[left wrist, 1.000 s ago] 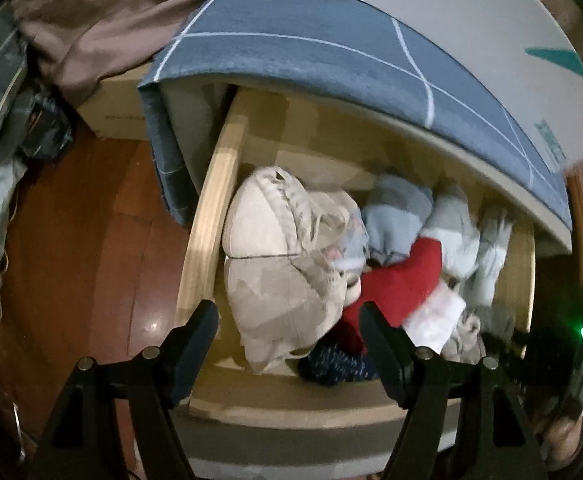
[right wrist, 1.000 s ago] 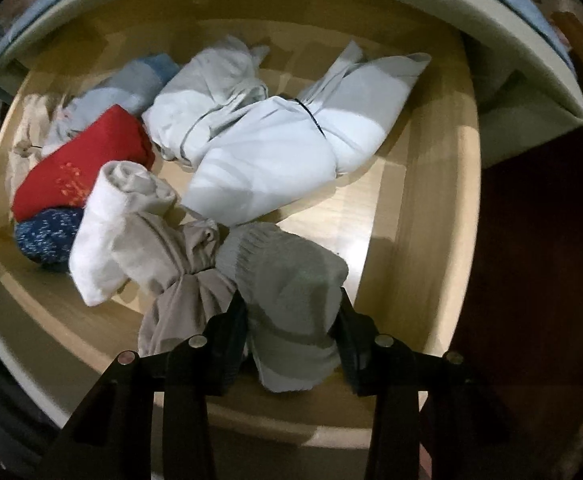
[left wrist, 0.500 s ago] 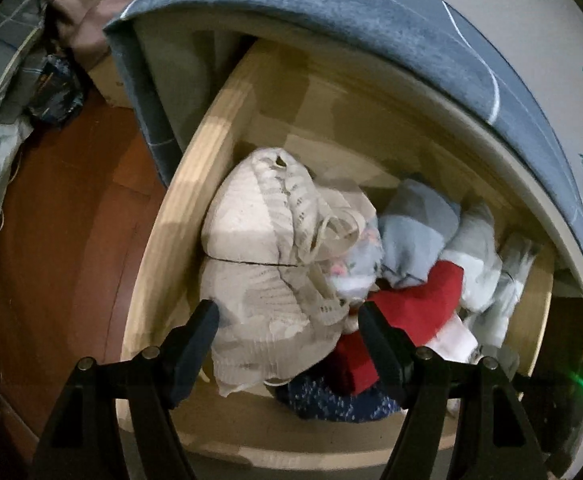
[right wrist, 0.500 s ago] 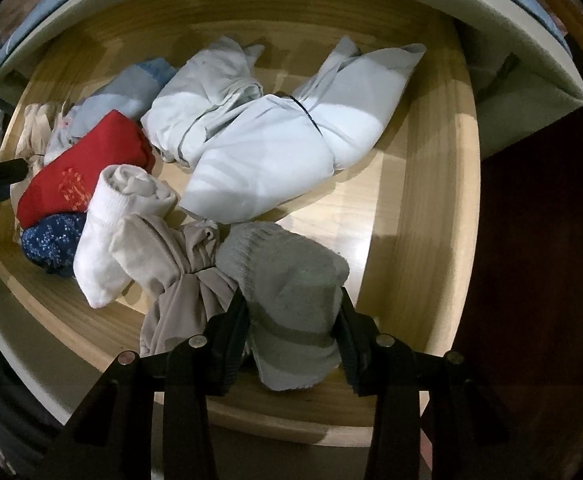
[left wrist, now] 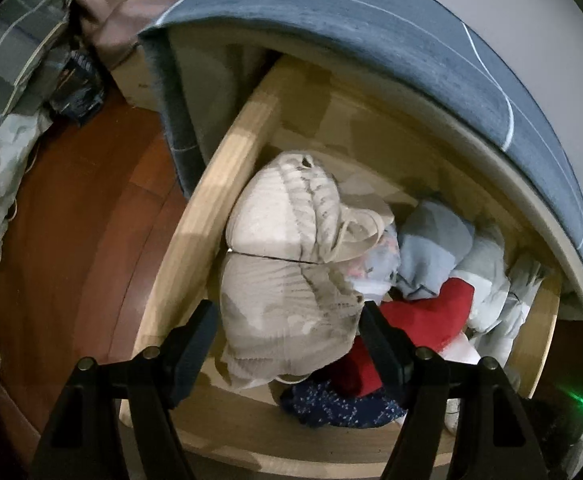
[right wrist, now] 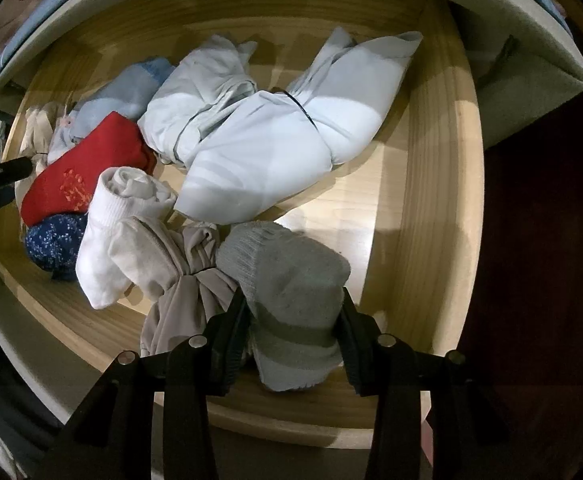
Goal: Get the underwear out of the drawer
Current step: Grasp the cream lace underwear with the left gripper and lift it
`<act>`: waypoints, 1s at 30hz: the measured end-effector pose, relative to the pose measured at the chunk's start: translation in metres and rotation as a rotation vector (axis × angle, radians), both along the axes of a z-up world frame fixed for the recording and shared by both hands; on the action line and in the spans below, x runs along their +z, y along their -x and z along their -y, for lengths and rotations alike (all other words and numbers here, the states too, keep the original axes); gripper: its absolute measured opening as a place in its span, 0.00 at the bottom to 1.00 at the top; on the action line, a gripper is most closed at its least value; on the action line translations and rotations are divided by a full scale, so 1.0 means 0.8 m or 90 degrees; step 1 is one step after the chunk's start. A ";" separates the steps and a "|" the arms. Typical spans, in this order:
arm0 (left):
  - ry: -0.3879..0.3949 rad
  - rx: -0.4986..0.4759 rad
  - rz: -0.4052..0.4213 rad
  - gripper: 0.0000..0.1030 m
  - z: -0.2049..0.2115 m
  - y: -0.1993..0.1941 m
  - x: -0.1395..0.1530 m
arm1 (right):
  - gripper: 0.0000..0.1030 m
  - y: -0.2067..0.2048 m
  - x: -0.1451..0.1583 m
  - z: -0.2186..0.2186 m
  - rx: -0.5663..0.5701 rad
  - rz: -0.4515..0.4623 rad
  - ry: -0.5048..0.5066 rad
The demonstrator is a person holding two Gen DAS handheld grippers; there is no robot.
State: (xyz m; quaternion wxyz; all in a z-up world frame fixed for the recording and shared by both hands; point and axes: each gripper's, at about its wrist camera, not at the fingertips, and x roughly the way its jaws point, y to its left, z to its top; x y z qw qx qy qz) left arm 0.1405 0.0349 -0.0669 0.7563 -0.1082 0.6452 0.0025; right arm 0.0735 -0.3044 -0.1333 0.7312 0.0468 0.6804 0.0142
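Over the last second I have brought my left gripper (left wrist: pixel 285 322) down and in, so the cream lace bra (left wrist: pixel 291 280) now fills the centre of the left view where before it sat higher and smaller; the jaws stand wide apart and straddle its lower cup, not yet closed, so I judge the grasp is the next step. My right gripper (right wrist: pixel 293 314) has barely moved; it stays clamped on the grey sock bundle (right wrist: pixel 291 296) at the lower centre of the right view, near the front wall of the wooden drawer (right wrist: pixel 439 208). Everything is still inside the drawer; nothing is out yet. Counted in the right view: two pale blue-white folded garments, one light blue piece, one red (right wrist: pixel 83 172), one speckled navy (right wrist: pixel 53 242), one white sock roll (right wrist: pixel 111 224), one beige knotted piece (right wrist: pixel 183 280).
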 end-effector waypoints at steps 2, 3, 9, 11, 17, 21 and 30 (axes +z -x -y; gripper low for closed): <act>-0.002 0.003 0.000 0.72 -0.001 -0.001 -0.002 | 0.38 0.000 0.000 0.000 -0.002 0.000 -0.001; -0.005 0.004 -0.001 0.72 -0.001 -0.002 -0.005 | 0.38 0.000 0.000 0.000 -0.001 0.000 0.000; -0.020 0.011 -0.018 0.72 0.009 -0.010 -0.026 | 0.39 0.001 0.003 0.001 -0.001 -0.001 -0.003; -0.026 0.005 -0.015 0.72 0.010 -0.014 -0.027 | 0.40 0.001 0.002 0.002 -0.003 -0.002 -0.006; -0.052 -0.026 -0.017 0.64 0.016 -0.023 -0.031 | 0.40 -0.002 -0.002 0.008 -0.010 -0.006 -0.015; -0.071 -0.050 -0.012 0.50 0.022 -0.025 -0.028 | 0.40 -0.003 -0.002 0.011 -0.010 -0.005 -0.016; -0.056 -0.077 -0.015 0.39 0.005 -0.019 -0.015 | 0.40 -0.005 -0.002 0.016 -0.010 -0.004 -0.011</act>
